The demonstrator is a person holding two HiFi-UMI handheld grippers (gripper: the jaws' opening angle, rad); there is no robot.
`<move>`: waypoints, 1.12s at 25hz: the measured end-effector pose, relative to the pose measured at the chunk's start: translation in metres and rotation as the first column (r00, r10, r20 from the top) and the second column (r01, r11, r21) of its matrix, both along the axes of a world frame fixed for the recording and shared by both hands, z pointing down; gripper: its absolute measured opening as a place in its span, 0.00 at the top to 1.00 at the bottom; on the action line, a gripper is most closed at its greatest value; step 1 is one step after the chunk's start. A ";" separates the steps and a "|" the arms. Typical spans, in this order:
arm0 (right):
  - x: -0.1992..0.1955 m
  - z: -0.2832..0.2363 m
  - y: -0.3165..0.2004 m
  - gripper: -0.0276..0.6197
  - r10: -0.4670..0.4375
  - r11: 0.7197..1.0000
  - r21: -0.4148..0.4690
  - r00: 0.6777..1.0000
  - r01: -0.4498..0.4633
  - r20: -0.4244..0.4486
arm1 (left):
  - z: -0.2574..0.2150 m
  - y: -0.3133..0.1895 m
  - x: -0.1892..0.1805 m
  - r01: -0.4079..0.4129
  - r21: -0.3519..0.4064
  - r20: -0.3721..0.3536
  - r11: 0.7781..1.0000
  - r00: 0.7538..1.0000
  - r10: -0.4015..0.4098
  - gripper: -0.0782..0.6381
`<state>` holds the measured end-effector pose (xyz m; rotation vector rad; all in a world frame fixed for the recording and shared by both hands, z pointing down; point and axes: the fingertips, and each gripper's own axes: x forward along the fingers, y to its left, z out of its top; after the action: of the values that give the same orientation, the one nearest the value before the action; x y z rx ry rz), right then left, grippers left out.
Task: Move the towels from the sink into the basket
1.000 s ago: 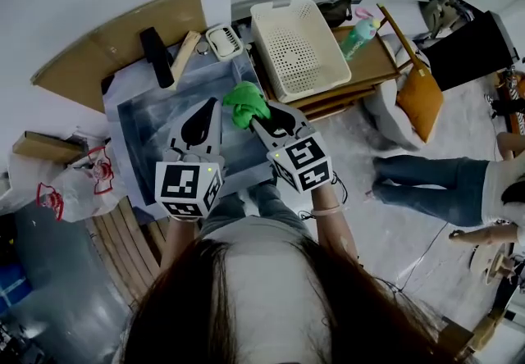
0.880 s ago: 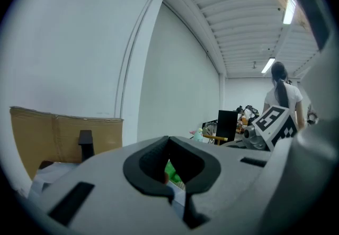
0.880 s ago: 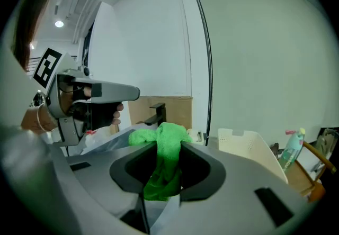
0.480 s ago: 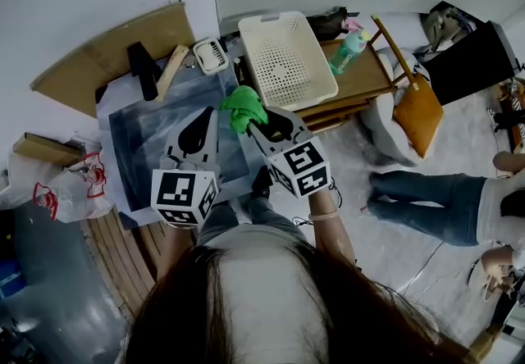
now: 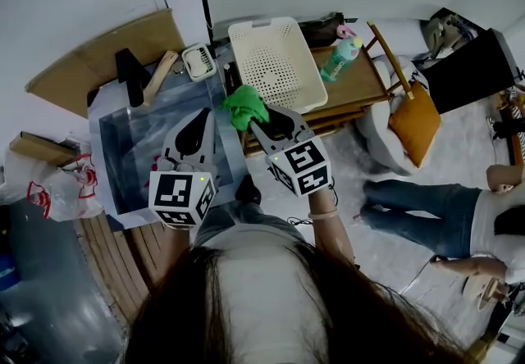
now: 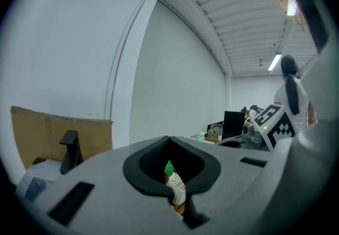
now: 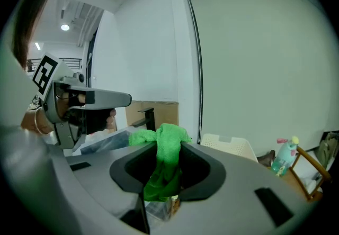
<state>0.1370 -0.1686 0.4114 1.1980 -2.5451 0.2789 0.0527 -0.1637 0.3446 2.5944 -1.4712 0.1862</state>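
A bright green towel (image 5: 244,106) hangs bunched from my right gripper (image 5: 255,118), which is shut on it above the right edge of the steel sink (image 5: 135,159). In the right gripper view the green towel (image 7: 165,161) drapes down between the jaws of the right gripper (image 7: 168,136). The cream perforated basket (image 5: 305,59) stands just beyond, on a wooden stand. My left gripper (image 5: 204,114) hovers over the sink with its jaws shut and nothing in them. Through the left gripper (image 6: 168,138) I glimpse the towel (image 6: 169,168) and the basket (image 6: 178,192).
A black faucet (image 5: 128,74) and a soap dish (image 5: 198,60) sit at the back of the sink. A green bottle (image 5: 340,56) stands right of the basket. An orange bag (image 5: 414,116) hangs on a chair. A seated person's legs (image 5: 422,198) are on the right.
The right gripper has carried the green towel from over the sink to its right edge, nearer the basket. The left gripper has stayed alongside.
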 end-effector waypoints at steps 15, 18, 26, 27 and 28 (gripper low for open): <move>0.051 0.018 -0.039 0.74 0.018 1.000 0.023 0.997 -0.016 -0.074 | 0.009 -0.019 0.046 -0.031 -0.006 -0.028 0.999 0.999 0.031 0.88; 0.059 0.025 -0.051 0.74 0.023 0.999 0.030 0.994 -0.020 -0.105 | 0.010 -0.020 0.050 -0.039 -0.013 -0.037 0.999 0.999 0.039 0.88; 0.079 0.051 -0.084 0.74 0.023 1.000 0.022 0.979 -0.019 -0.204 | 0.012 -0.025 0.051 -0.046 -0.025 -0.047 0.999 0.998 0.044 0.88; 0.081 0.055 -0.088 0.74 0.020 1.000 0.020 0.976 -0.015 -0.216 | 0.013 -0.026 0.050 -0.045 -0.027 -0.047 0.999 0.998 0.044 0.88; 0.082 0.059 -0.092 0.74 0.015 1.000 0.018 0.973 -0.011 -0.229 | 0.013 -0.027 0.050 -0.044 -0.028 -0.047 0.999 0.998 0.043 0.88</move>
<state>0.2191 -0.2608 0.4705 1.1796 -2.3449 0.1148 0.1027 -0.1905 0.3576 2.5912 -1.3870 0.1506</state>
